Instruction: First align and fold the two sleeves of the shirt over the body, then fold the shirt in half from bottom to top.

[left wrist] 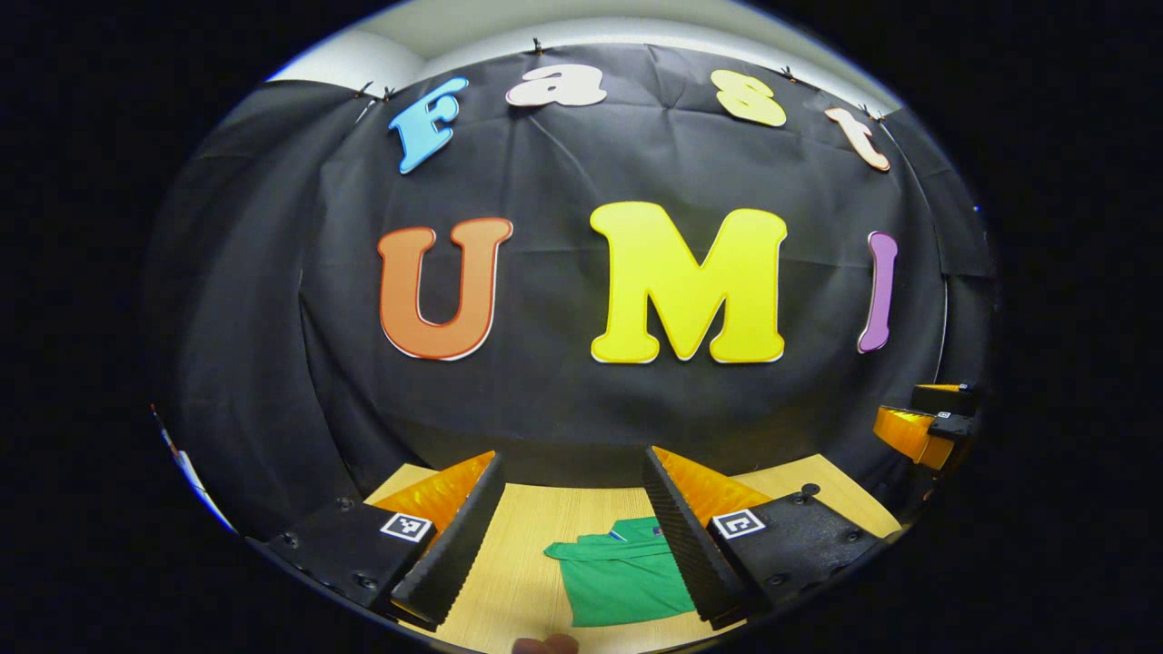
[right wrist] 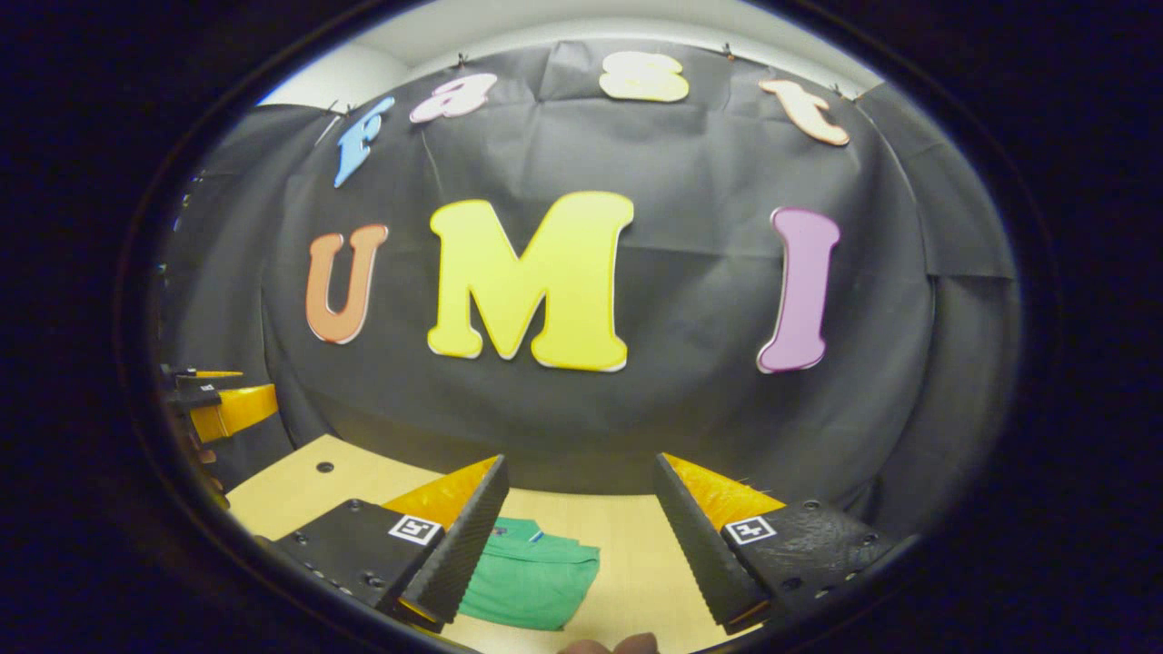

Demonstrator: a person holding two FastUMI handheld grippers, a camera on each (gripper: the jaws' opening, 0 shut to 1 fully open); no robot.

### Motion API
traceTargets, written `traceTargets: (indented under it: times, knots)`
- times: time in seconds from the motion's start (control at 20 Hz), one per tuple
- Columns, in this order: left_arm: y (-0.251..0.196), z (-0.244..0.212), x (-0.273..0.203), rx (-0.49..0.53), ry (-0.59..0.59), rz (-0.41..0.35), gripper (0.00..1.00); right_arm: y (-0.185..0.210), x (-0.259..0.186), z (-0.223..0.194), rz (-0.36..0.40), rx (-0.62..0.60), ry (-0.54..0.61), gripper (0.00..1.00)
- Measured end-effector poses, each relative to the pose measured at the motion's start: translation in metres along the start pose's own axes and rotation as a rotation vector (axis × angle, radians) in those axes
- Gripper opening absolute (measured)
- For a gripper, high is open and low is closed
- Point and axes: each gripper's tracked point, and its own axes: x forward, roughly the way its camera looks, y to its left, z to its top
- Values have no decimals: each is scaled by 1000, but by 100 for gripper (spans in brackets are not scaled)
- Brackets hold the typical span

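Left tool is released, jaws wide apart w/ nothing between them, held up above the counter. Right tool is the same: spread, empty, raised. Neither touches cloth.

The shirt, green, lies flat on the counter below and ahead of both tools. In the left gripper view it sits toward the right finger, partly hidden behind it; in the right gripper view the shirt sits toward the left finger. So it lies between the two tools, approx. equally near each. It looks compact, roughly a rectangle w/ a collar at the far edge, so sleeves seem already in, though that's a judgement. Long axis can't be told. Likely next: both tools drop to the near hem and carry it toward the collar.
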Motion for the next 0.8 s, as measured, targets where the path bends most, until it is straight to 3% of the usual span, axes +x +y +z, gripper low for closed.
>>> traceTargets:
  times: [0.25,0.3,0.5,0.75,0.8]
  knots:
    - [-23,13,-59,-27,-29,-19,96,11,-59,15,9,-5,-46,97]
    - [-24,13,-70,-39,-26,-14,100,12,-68,13,12,-10,-43,97]
    - [-16,10,-93,-19,-43,33,96,12,-98,10,5,-36,-53,95]
    - [-15,9,-105,-10,-48,44,100,13,-120,12,-5,-21,-63,93]
    - [-16,10,-106,-9,-53,43,96,14,-123,12,-6,-13,-66,95]
